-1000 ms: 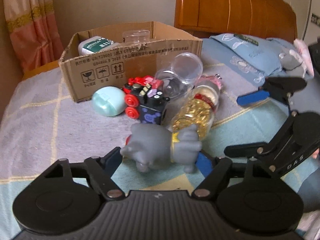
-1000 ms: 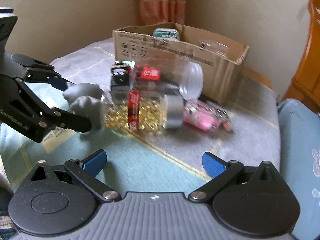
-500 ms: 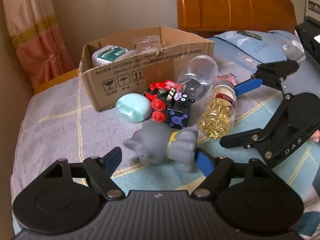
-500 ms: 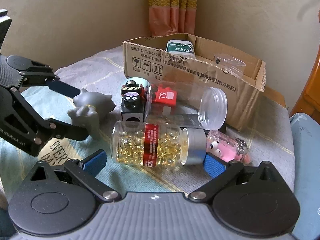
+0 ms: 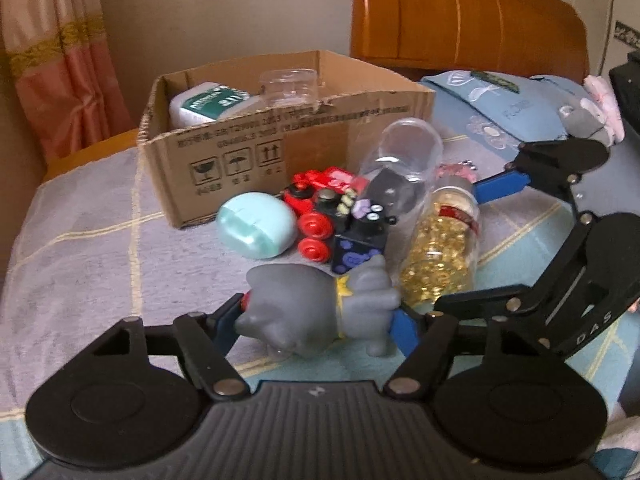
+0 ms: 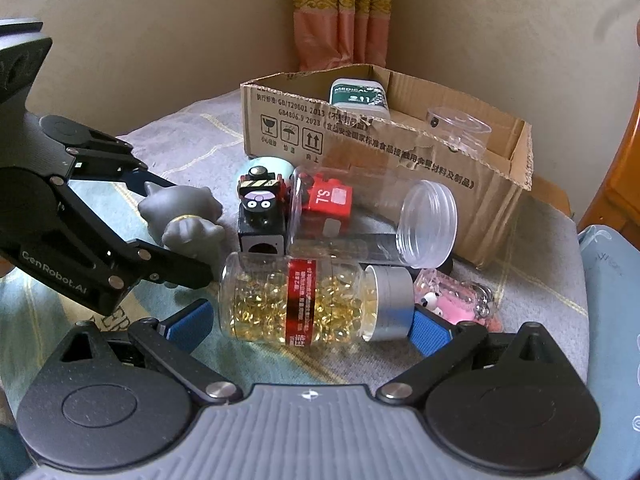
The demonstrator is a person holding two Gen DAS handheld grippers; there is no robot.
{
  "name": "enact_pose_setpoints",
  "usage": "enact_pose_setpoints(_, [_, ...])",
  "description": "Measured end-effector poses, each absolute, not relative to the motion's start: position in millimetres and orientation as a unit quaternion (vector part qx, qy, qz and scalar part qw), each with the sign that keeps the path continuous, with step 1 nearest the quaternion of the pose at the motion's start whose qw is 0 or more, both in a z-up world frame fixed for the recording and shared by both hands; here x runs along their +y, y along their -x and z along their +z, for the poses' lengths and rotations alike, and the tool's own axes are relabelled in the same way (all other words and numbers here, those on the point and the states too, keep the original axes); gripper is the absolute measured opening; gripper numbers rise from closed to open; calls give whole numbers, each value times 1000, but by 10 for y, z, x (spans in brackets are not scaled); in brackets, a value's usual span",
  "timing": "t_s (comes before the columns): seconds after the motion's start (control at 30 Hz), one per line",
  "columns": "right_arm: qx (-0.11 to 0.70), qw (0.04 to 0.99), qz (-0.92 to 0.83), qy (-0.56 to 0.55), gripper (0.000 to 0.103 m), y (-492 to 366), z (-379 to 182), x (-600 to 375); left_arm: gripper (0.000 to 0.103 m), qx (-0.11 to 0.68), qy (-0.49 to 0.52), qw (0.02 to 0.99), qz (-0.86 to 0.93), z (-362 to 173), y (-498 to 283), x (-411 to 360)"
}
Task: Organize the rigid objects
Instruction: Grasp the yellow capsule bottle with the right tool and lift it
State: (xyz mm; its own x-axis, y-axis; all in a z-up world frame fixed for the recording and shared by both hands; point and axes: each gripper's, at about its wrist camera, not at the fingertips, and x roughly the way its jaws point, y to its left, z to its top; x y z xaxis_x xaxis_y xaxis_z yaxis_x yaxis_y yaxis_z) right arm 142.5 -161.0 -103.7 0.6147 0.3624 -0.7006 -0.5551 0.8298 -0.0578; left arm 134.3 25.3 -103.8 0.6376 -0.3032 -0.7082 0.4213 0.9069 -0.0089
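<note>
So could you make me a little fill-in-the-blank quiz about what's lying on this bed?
1. The left gripper has the grey ____ between its fingers.
2. The bottle of golden capsules lies on its ____.
3. The green-and-white tin sits inside the cardboard ____.
4. The clear jar lies in front of the box, and its lid is ____.

Missing words: toy; side; box; on

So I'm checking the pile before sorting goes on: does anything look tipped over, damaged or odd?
Yes. The capsule bottle lies on its side, and so does the empty clear jar behind it. The cardboard box has a ragged, torn front edge. Nothing looks spilled; the bottle's cap is on.
</note>
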Motion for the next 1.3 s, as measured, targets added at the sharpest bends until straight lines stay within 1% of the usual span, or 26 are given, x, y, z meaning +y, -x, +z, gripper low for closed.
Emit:
enact_pose_setpoints(0.37, [353, 892, 244, 139, 103, -1487, -1047, -1513, 73, 382, -78, 902, -185, -1026, -1305, 403])
enact_pose_setpoints(0.4, [355, 892, 243, 142, 102, -1480, -1046, -1506, 73, 381, -78, 902, -186, -1026, -1307, 400])
enact_pose_setpoints(0.47, [362, 888, 239, 151, 96, -1462, -1034, -1493, 73, 381, -78, 902, -187, -1024, -1313, 399])
enact_pose_setpoints(0.6, [375, 882, 244, 145, 96, -1408, -1016, -1518, 73, 381, -78, 902, -188, -1026, -1315, 401])
enact_pose_setpoints(0.73, [377, 888, 235, 123, 100, -1454, -1059, -1517, 73, 382, -79, 901, -189, -1030, -1320, 402])
enact_pose_setpoints(0.83, [383, 885, 236, 116, 100, -1471, -1088, -1490, 73, 384, -79, 900, -189, -1029, -1318, 406])
enact_pose_setpoints(0.9, [386, 885, 230, 126, 98, -1456, -1093, -1464, 73, 385, -80, 900, -187, -1026, -1314, 403])
enact_pose_setpoints(1.1, [404, 875, 226, 140, 98, -1363, -1039, -1487, 73, 393, -89, 896, -185, -976, -1290, 381])
enact_pose_setpoints(1.3, [424, 867, 229, 124, 97, -1260, -946, -1633, 73, 403, -93, 891, -190, -851, -1245, 397])
